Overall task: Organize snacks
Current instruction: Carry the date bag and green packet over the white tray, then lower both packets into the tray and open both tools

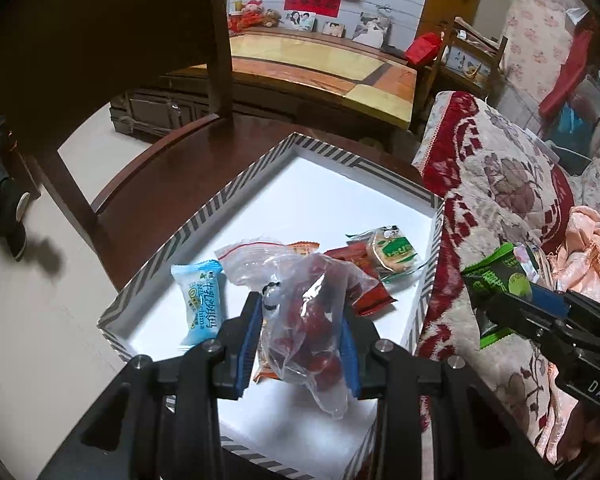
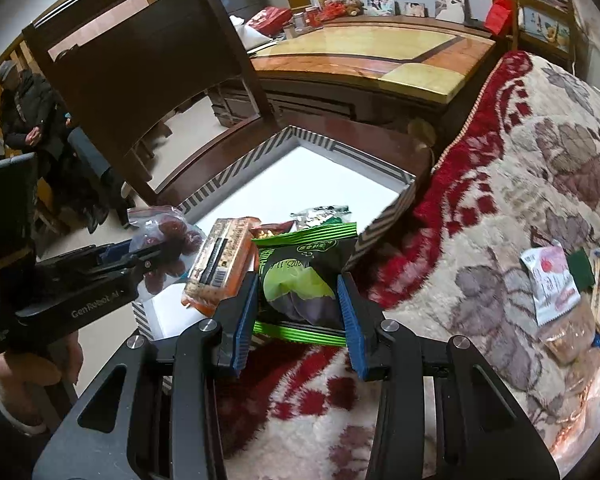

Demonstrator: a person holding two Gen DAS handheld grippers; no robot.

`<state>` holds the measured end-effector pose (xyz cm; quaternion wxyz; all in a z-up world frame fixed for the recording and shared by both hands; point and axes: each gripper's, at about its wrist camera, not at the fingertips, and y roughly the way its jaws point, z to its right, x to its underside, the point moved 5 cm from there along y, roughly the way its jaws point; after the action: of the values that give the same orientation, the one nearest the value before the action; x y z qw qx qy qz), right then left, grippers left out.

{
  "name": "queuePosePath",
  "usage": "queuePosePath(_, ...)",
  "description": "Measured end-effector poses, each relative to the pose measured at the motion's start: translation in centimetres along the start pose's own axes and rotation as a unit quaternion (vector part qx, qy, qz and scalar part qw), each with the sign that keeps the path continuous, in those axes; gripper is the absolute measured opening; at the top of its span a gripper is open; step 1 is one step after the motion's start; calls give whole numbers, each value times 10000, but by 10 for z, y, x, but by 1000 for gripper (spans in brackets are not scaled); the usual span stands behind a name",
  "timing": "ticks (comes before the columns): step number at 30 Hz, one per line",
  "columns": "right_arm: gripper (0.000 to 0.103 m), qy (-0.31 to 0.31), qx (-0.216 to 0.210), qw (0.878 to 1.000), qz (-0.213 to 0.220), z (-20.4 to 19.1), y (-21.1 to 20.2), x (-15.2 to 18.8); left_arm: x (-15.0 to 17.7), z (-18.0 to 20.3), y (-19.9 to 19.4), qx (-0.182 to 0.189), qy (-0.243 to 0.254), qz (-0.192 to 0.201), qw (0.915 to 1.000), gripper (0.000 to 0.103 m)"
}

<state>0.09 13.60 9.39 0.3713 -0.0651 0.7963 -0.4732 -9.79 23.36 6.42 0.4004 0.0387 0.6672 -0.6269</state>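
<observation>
A shallow white box with a striped rim point(image 1: 204, 216) sits on a dark wooden chair seat. My left gripper point(image 1: 300, 340) is shut on a clear zip bag of red dates point(image 1: 308, 320) and holds it over the box; it also shows in the right wrist view point(image 2: 168, 240). In the box lie a light blue packet point(image 1: 202, 300), red packets point(image 1: 364, 276) and a green-labelled biscuit pack point(image 1: 394, 254). My right gripper point(image 2: 298, 312) is shut on a green snack packet point(image 2: 300, 284), held above the blanket beside the box's right rim point(image 2: 384, 220).
The chair back point(image 2: 140, 60) rises behind the box. A floral red and cream blanket point(image 2: 520, 184) lies to the right, with several loose snack packets point(image 2: 552, 284) on it. A low marble-topped table point(image 2: 380, 52) stands beyond. A person point(image 2: 32, 112) sits at far left.
</observation>
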Motion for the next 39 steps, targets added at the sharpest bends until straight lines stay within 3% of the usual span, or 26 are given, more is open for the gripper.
queuePosePath(19,38,-168,-104,9997,-155,-14,35,-25,-20,-1,27,-47,83,-93,9999,38)
queuePosePath(39,38,-64,42,9993,-379,11,93,-58,-45,5,69,-140,140,-297,9994,38)
